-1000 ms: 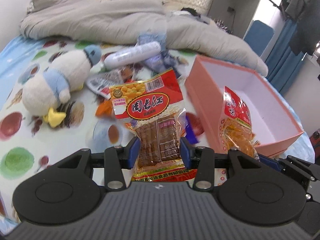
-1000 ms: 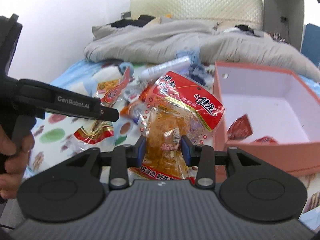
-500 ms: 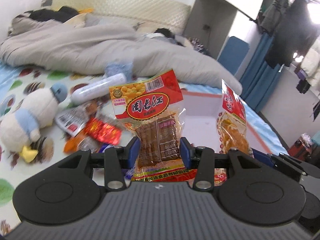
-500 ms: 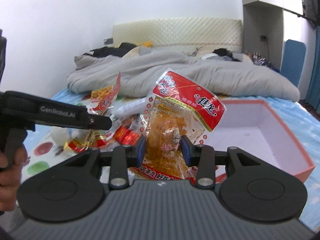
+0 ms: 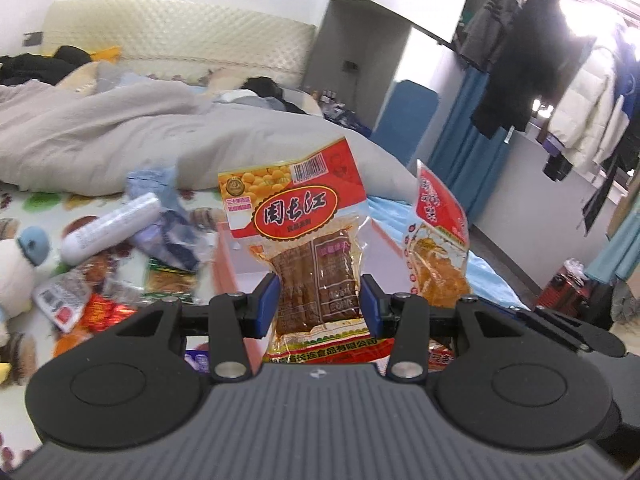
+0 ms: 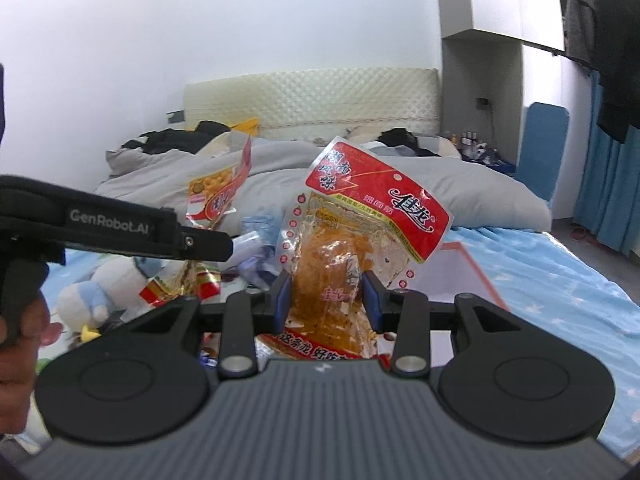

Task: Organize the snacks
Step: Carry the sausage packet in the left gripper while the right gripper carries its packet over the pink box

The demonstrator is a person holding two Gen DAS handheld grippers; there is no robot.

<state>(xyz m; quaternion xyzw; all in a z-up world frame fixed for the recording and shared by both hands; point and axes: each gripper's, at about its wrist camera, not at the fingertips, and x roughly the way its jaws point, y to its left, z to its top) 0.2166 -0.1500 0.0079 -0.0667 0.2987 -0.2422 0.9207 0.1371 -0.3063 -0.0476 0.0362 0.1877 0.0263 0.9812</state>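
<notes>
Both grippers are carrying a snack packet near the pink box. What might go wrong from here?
1. The left gripper pinches the brown tofu packet low down, so its top-heavy upper part may swing or slip.
2. The right gripper holds the orange snack packet close beside the left one, so the packets may collide.
3. The pink box is largely hidden, so a drop may miss.

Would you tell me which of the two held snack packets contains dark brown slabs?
The left gripper's packet; the right gripper's packet holds orange shreds.

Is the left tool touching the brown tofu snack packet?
Touching. In the left wrist view, both blue pads of the left tool press the sides of the brown tofu snack packet.
</notes>
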